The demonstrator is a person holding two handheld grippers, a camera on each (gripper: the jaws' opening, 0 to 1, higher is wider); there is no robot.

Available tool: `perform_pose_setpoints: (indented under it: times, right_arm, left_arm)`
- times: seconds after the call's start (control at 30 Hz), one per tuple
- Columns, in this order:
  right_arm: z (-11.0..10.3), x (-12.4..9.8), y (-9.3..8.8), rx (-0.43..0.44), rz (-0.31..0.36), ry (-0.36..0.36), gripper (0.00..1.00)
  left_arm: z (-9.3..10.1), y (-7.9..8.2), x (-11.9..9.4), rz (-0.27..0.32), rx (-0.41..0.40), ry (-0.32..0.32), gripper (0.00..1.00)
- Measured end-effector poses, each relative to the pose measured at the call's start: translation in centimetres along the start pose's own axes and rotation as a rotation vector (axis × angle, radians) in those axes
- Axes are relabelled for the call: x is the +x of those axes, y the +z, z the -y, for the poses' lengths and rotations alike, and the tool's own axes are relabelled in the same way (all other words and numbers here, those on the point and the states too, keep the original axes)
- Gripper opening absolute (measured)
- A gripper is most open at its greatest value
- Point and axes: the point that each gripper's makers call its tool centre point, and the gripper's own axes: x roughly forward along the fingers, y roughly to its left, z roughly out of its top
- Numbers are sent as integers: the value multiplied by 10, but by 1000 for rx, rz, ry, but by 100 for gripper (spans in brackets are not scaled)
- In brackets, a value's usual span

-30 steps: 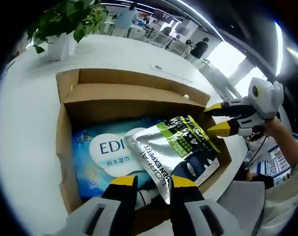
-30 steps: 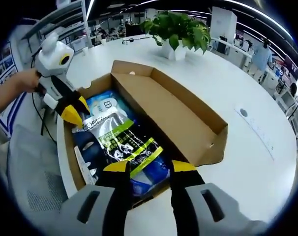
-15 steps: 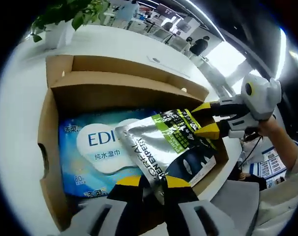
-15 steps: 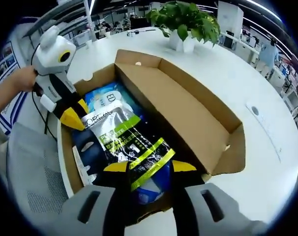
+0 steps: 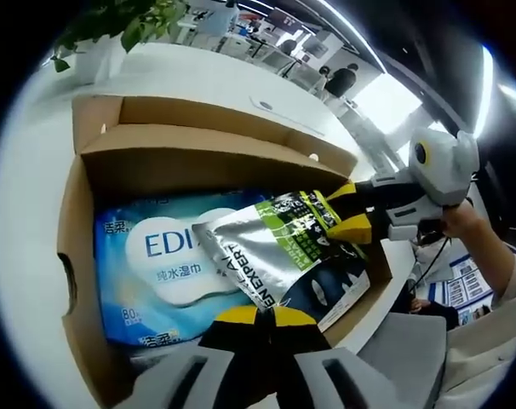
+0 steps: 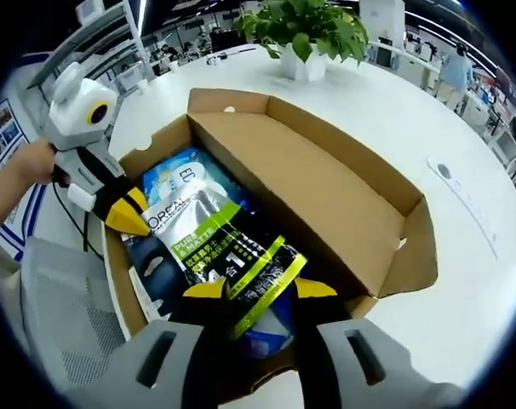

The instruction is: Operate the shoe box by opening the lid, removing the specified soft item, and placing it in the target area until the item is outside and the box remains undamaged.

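Table (image 6: 462, 281): white, round-edged, carrying everything listed here, with a potted plant (image 6: 305, 38) at its far side. Shoe box (image 6: 326, 196): brown cardboard, lid already folded back and standing along the far long side; we judge the walls thin and easily creased, so nothing should drag hard against them. Wet-wipes pack (image 5: 156, 264): blue and white, lying flat on the box floor beneath the pouch, soft and plump. Foil pouch (image 5: 283, 256): silver, black and green, flat, lying inside the box on top of the wipes with its right end raised toward the rim; we take this for the soft item. We judge it light, limp and slippery-faced, likely to sag if held at one point, so the sealed end seams are the places to grip. Left gripper (image 5: 258, 317): our jaws are drawn nearly together at the pouch's near end, apparently pinching that edge. Right gripper (image 6: 258, 290): jaws likewise narrowed around the pouch's opposite end, seemingly clamped on it, both of us set to lift it level.
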Motion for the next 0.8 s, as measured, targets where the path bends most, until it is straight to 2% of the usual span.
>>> perform_pose_setpoints:
  times: [0.13, 0.23, 0.37, 0.53, 0.8]
  right_arm:
    - [-3, -1, -1, -6, 4, -3, 21]
    - [-5, -3, -2, -15, 6, -4, 15]
    - [-6, -5, 1, -27, 23, -13, 1]
    - [-9, -6, -1, -43, 15, -24, 1]
    - [-12, -11, 4, -20, 49, -32, 0]
  left_arm:
    - [-1, 0, 0, 1, 5, -1, 2]
    - [-1, 0, 0, 1, 12, 2, 2]
    - [-1, 1, 0, 3, 15, 3, 1]
    - [0, 1, -1, -2, 12, 13, 1]
    - [-1, 5, -8, 15, 7, 17, 0]
